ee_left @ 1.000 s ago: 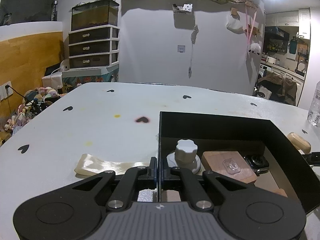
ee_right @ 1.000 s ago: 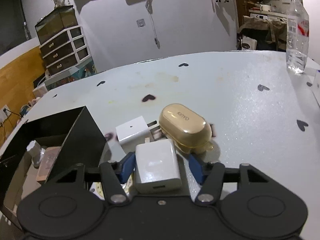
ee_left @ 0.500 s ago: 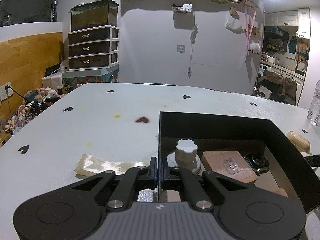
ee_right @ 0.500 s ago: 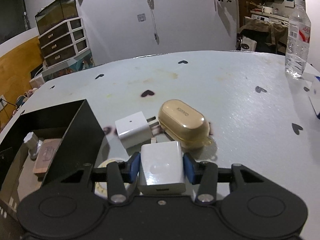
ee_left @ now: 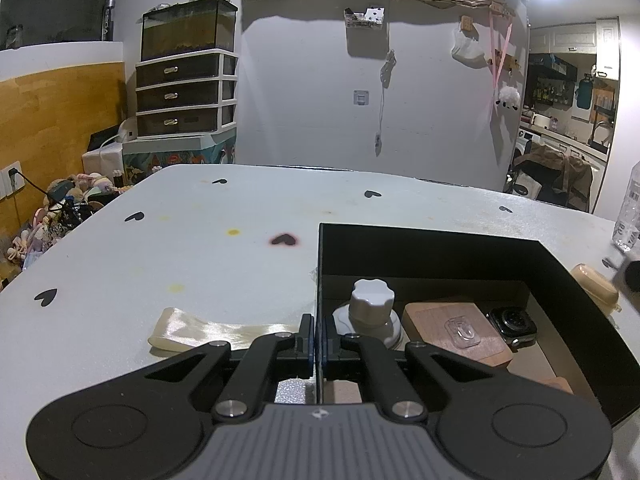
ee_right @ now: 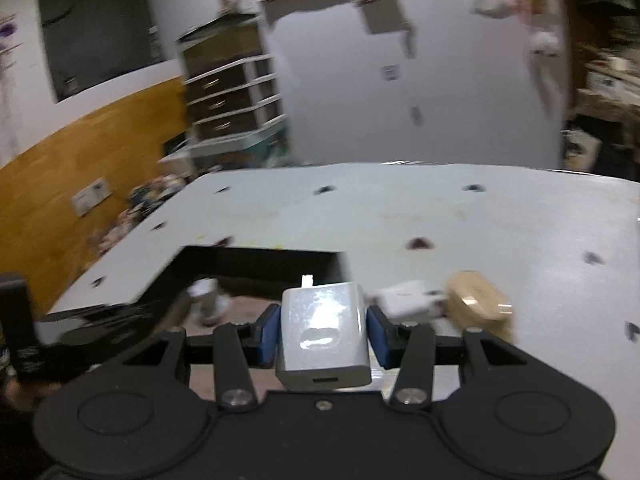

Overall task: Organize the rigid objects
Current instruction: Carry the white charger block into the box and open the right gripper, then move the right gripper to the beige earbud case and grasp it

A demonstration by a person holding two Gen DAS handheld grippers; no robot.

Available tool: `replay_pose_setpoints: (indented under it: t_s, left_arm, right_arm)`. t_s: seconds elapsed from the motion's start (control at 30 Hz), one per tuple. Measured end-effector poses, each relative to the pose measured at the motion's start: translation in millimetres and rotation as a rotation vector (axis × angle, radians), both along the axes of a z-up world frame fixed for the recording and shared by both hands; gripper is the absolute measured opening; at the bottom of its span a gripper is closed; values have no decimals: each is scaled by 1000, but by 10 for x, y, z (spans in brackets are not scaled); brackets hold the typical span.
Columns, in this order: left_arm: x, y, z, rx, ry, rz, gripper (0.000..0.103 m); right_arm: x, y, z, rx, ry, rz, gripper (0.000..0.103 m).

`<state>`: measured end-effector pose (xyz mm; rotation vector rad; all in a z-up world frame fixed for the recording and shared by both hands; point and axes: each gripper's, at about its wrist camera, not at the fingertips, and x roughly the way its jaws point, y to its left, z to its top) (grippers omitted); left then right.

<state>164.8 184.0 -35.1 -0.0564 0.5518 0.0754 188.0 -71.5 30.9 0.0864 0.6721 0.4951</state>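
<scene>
My left gripper (ee_left: 316, 340) is shut on the near left wall of the black box (ee_left: 440, 248) and holds it. Inside lie a white knob piece (ee_left: 370, 308), a wooden block with a clear hook (ee_left: 456, 332) and a smartwatch (ee_left: 512, 324). My right gripper (ee_right: 322, 320) is shut on a white charger (ee_right: 324, 332), lifted above the table beside the black box (ee_right: 260, 260). A second white charger (ee_right: 404, 298) and a gold earbud case (ee_right: 476, 298) lie on the table to the right. The right wrist view is blurred.
A cream ribbon (ee_left: 216, 330) lies on the white table (ee_left: 160, 248) left of the box. A water bottle (ee_left: 630, 216) stands at the far right. The gold case also shows past the box's right wall in the left wrist view (ee_left: 594, 288).
My right gripper closed on the white charger, lifted it off the table and swung left toward the black box. My left gripper has stayed on the box wall.
</scene>
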Motion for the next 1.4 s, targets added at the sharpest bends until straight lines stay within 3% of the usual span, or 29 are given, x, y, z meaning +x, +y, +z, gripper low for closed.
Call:
replay_pose_setpoints:
  t_s: [0.2,0.4,0.8,1.4]
  left_arm:
    - [4,12,1,-13,2,-3,3]
    - [7,72,1,-40,4,-9,5]
    - [15,125,2,-71,5,-13,6]
    - [17,147,5,-63,8,-10,6]
  right_arm:
    - [150,541,-154,-8,107,120,47]
    - [215,864,-363,-12,212,154,47]
    - [278,968,-526,54,323,159,49]
    - [191,795,-434,60,315,153,48]
